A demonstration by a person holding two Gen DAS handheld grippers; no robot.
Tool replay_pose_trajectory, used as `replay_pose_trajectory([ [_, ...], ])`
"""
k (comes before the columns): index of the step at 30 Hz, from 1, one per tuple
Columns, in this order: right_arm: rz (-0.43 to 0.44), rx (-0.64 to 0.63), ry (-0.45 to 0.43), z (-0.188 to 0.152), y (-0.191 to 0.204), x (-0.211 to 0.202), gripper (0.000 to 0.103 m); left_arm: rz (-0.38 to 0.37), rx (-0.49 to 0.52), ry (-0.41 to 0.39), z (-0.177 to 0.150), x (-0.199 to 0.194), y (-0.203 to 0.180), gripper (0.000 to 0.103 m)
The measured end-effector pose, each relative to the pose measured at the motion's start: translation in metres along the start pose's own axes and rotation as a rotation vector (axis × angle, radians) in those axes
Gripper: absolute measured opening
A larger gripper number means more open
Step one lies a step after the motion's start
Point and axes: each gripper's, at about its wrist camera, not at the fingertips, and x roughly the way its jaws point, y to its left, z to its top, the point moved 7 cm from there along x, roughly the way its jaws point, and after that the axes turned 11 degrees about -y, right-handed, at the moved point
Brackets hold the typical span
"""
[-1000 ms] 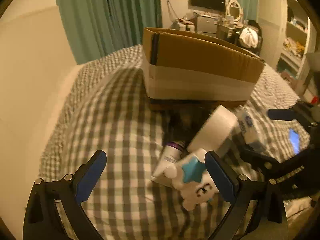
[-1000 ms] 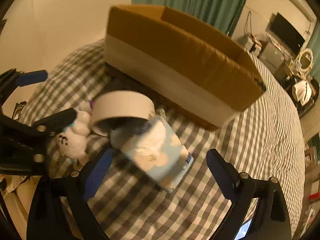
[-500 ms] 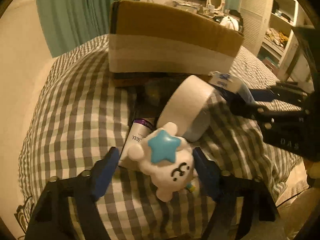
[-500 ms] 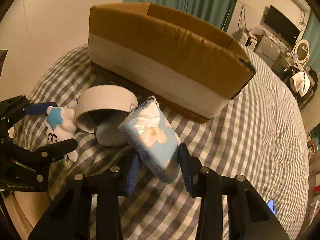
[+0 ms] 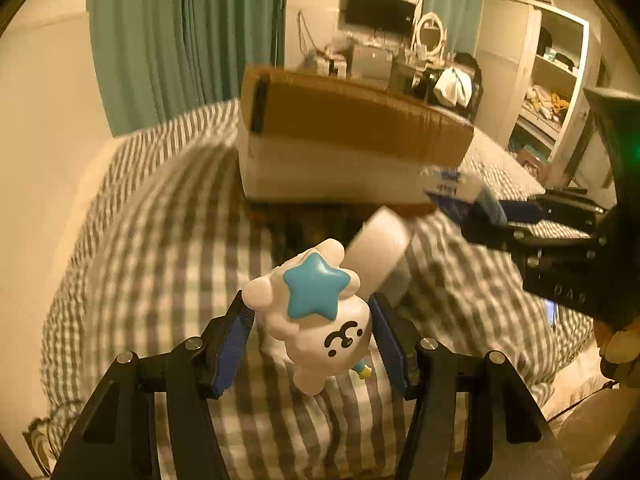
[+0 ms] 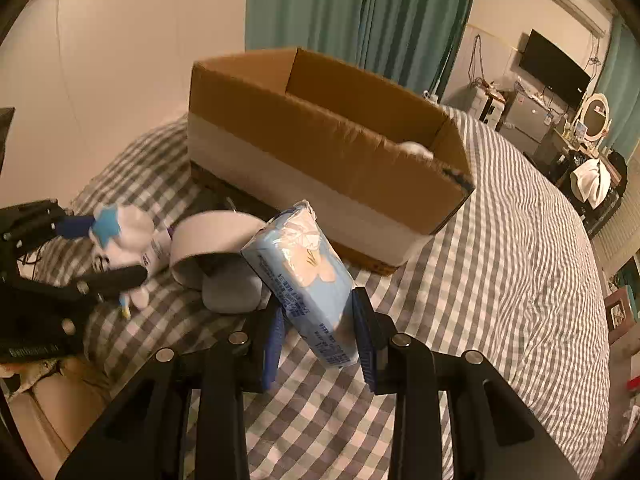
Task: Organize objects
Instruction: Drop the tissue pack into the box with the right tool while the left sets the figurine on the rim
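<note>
My left gripper (image 5: 310,334) is shut on a white plush toy (image 5: 316,322) with a blue star and holds it above the checked bed. The toy also shows in the right wrist view (image 6: 120,236). My right gripper (image 6: 320,332) is shut on a light blue tissue pack (image 6: 306,280), lifted off the bed; the pack shows blurred in the left wrist view (image 5: 460,188). An open cardboard box (image 6: 320,152) stands on the bed behind both, also in the left wrist view (image 5: 344,148).
A white paper roll (image 6: 212,248) lies on the checked bedspread (image 6: 500,260) between the grippers, with a tube (image 6: 158,250) beside it. Something white (image 6: 416,148) lies inside the box. A wall is at the left; shelves and a desk stand beyond the bed.
Both grippers closed, the left on the plush toy and the right on the tissue pack, and both lifted their objects off the bed.
</note>
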Motion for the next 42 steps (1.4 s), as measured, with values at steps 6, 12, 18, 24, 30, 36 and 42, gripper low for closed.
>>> replay_pose_trajectory([
  [6, -0.001, -0.025, -0.057, 0.02, -0.002, -0.015, 0.031, 0.015, 0.013, -0.087, 0.045, -0.01, 0.009, 0.06],
  [12, -0.025, -0.072, -0.155, 0.067, -0.009, -0.037, 0.031, 0.026, 0.035, -0.215, 0.111, -0.029, 0.011, 0.06],
  [18, -0.048, -0.096, -0.275, 0.124, -0.019, -0.058, 0.031, 0.06, 0.081, -0.341, 0.181, -0.038, 0.005, 0.06],
  [24, -0.057, -0.083, -0.339, 0.164, -0.035, -0.056, 0.031, 0.063, 0.104, -0.364, 0.225, -0.017, 0.008, 0.06],
  [30, -0.06, -0.062, -0.33, 0.184, -0.055, -0.027, 0.031, 0.062, 0.11, -0.319, 0.246, 0.026, 0.011, 0.06],
  [36, -0.042, -0.02, -0.274, 0.187, -0.075, 0.023, 0.031, 0.063, 0.119, -0.236, 0.245, 0.082, 0.014, 0.06],
  [42, -0.013, 0.018, -0.195, 0.172, -0.088, 0.073, 0.031, 0.035, 0.122, -0.142, 0.227, 0.131, 0.017, 0.06],
])
